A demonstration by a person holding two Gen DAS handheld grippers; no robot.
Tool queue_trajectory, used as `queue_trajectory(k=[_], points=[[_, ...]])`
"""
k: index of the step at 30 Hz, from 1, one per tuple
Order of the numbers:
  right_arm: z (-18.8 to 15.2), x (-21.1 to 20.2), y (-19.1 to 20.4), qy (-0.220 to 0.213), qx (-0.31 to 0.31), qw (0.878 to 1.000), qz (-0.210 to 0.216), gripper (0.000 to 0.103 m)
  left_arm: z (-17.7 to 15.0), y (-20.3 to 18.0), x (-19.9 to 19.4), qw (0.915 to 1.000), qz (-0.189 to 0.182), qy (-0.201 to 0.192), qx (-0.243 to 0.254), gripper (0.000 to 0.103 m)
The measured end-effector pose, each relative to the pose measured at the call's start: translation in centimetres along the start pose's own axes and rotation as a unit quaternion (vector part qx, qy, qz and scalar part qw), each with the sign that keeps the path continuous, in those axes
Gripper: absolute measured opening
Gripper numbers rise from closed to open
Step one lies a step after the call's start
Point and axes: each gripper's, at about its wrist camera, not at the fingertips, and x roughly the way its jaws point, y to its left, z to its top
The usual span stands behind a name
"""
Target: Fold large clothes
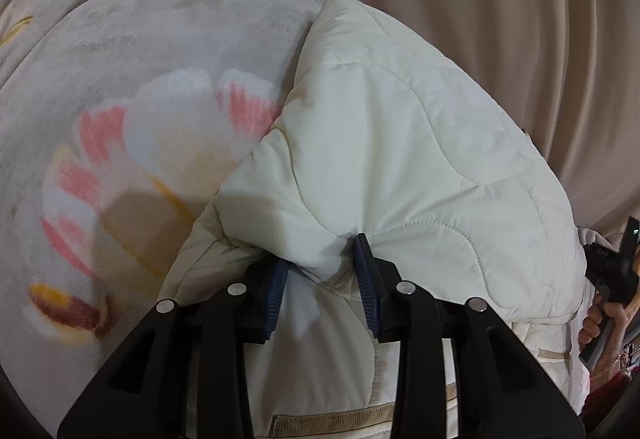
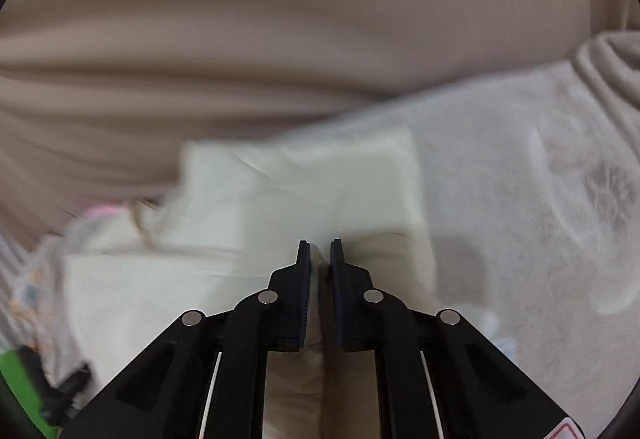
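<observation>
Both the left gripper (image 1: 322, 271) and right gripper (image 2: 319, 279) are clamped on the cream quilted jacket (image 1: 400, 143). The left's bunched pinch, at 6 o'clock, looks shallow; tugging apart could slip it, dropping the fold onto the floral fleece blanket (image 1: 140, 119).

Matt quilted cloth jacket (image 1: 400, 143) lies on a fuzzy fleece blanket (image 1: 132, 79).

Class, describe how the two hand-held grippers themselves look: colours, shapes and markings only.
Left hand-held gripper: matte black linkage arms, silver round rivets, ribbed dark-blue pads. Right hand-held gripper: the same build, plus thin white lines along its arms and a red-edged label at the corner.
</observation>
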Motion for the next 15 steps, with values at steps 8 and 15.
queue_trajectory(k=[8, 15], points=[[-0.7, -7.2, 12.1, -0.081, -0.114, 0.988, 0.071, 0.012, 0.1, -0.8, 0.0, 0.9999, 0.011, -0.001, 0.01, 0.032], [-5.3, 1.0, 31.7, 0.036, -0.22, 0.959, 0.178, 0.012, 0.1, -1.1, 0.2, 0.9999, 0.01, -0.001, 0.007, 0.032]])
